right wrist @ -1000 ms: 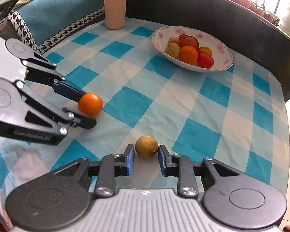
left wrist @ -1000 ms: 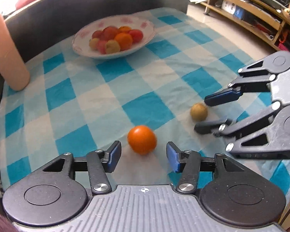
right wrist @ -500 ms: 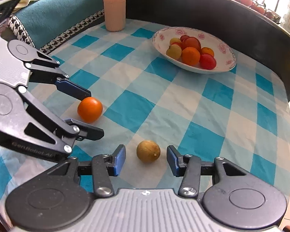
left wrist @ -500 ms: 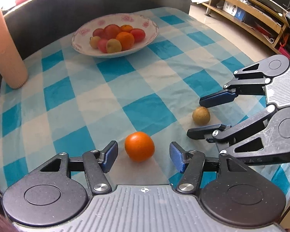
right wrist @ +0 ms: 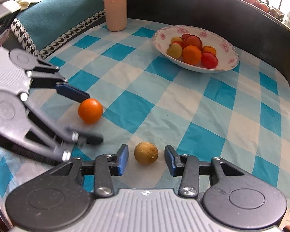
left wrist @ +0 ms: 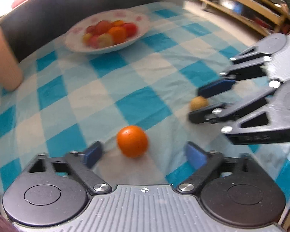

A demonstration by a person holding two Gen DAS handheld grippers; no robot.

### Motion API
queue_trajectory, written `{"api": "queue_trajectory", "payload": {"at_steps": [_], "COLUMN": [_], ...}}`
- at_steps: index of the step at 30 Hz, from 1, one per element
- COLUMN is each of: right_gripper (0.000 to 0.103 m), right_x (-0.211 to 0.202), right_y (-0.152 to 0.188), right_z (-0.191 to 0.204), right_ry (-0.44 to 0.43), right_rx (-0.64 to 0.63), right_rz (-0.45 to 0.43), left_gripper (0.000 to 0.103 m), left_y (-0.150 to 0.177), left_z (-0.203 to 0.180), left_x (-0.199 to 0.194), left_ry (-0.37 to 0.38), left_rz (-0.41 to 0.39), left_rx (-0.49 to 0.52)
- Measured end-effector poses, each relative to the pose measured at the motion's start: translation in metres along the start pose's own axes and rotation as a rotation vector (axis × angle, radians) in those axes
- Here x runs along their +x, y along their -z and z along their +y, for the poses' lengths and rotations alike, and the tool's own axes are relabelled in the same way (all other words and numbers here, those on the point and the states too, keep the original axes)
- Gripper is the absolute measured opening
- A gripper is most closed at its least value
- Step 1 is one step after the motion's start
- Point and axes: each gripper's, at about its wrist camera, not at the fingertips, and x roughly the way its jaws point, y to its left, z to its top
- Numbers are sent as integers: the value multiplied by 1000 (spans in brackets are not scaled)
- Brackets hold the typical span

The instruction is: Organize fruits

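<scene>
Altogether, one orange (left wrist: pixel 132 141), one kiwi (right wrist: pixel 146 153), one bowl (right wrist: pixel 225 68).

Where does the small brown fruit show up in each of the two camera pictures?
Left wrist view: brown fruit at right, between the right gripper's fingers.
Right wrist view: brown fruit at bottom centre, between the same fingers.
Shared landmark: the orange fruit.

Bright daylight (left view blurred)
</scene>
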Motion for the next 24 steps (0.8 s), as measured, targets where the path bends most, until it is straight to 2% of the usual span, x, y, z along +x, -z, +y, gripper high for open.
{"api": "queue_trajectory", "payload": {"at_steps": [3, 8, 10, 12, 15, 19, 21, 24], "right_gripper": [49, 43, 42, 42, 42, 41, 41, 41], "right_x": [0, -1, -2, -2, -2, -1, -1, 1], "right_y": [0, -2, -3, -3, -4, -6, -7, -9], "right_z": [-1, -5, -8, -9, -9, -11, -11, -10], "right_ry": [2, -1, -7, -10, -9, -10, -9, -7], "right_rx": [-3, 9, 27, 29, 31, 37, 41, 40], "right_rz": [2, 5, 7, 8, 11, 12, 10, 13], "left_gripper": [103, 97, 80, 74, 75, 55, 53, 42], "left_y": [-1, -2, -3, -6, -7, -10, -11, -10], "left_z": [8, 7, 10, 12, 9, 7, 8, 11], "left_x": [0, -2, -4, -6, -5, -6, -6, -7], "left_ry": [27, 4, 8, 14, 3, 30, 22, 12], "left_rz": [5, -2, -20, -26, -27, -33, -31, -31], "left_rx": [-49, -50, -61, -68, -50, -47, -49, -69]}}
